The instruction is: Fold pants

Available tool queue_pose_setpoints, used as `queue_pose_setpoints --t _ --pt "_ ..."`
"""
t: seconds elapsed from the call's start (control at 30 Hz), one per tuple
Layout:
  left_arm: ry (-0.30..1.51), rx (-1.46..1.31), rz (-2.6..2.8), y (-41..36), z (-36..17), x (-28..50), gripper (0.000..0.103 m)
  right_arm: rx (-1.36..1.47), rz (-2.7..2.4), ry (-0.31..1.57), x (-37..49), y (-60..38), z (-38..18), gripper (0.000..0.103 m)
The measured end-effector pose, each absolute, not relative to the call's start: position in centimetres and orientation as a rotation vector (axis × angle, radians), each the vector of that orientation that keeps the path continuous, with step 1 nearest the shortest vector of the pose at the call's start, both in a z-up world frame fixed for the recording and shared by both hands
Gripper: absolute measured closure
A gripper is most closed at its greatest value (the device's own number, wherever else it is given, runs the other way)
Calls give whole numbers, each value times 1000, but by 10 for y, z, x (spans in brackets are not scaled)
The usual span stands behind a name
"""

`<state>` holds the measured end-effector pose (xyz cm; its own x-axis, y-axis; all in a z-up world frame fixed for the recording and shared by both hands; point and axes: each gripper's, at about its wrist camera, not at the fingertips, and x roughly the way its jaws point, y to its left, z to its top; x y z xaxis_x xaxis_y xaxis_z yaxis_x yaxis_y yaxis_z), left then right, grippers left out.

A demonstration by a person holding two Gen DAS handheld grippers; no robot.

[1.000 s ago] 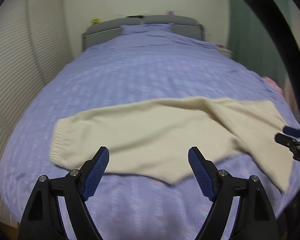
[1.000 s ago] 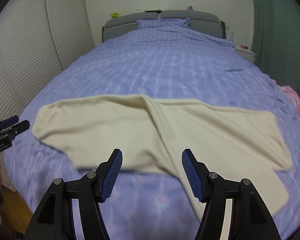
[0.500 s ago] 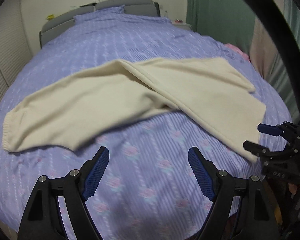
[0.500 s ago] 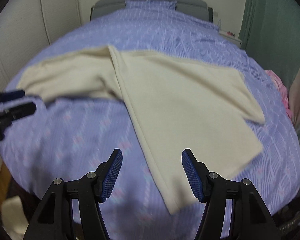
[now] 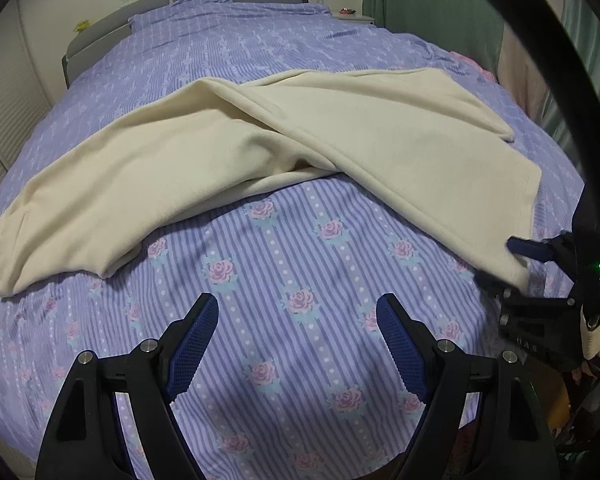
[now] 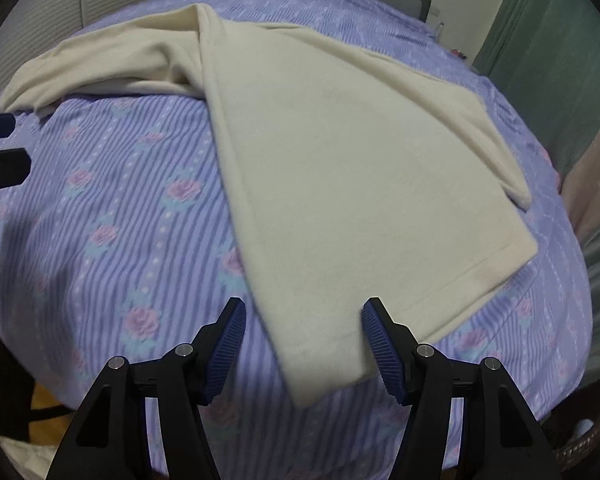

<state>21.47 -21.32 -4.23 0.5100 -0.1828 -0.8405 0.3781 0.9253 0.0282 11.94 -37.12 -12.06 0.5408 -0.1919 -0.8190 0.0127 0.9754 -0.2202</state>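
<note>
Left wrist view: the left tongs (image 5: 296, 336) hang spread wide over bare bedspread (image 5: 300, 264), nothing between the blue pads, with the cream pants (image 5: 260, 132) lying flat on the bed from about 9 o'clock across to 3 o'clock. One leg runs out toward 9 o'clock and ends in a gathered cuff; the other crosses over it and slopes down toward 4 o'clock, where its hem corner sits between the fingers of the right tongs (image 5: 500, 264), one blue pad above the cloth and a dark finger under it. Right wrist view: the right tongs (image 6: 304, 344) straddle the hem corner of that leg at 6 o'clock; their jaws have just been closing, the cloth is between them, the right-hand pad touches the cloth edge, and a gap remains on the left. The left tongs (image 6: 0, 148) show at 9 o'clock, clear of the fabric. A grey headboard (image 5: 188, 4) stands at 12 o'clock, and a green curtain (image 6: 548, 40) hangs at 2 o'clock.
</note>
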Motion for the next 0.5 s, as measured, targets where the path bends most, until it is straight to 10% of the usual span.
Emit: queue_pose_setpoints --t 0.1,0.5 --pt "986 191 -354 -210 -43 223 22 -171 -125 995 124 -380 -111 90" --pt "968 36 -339 -225 -11 285 22 -232 -442 722 201 -474 35 91"
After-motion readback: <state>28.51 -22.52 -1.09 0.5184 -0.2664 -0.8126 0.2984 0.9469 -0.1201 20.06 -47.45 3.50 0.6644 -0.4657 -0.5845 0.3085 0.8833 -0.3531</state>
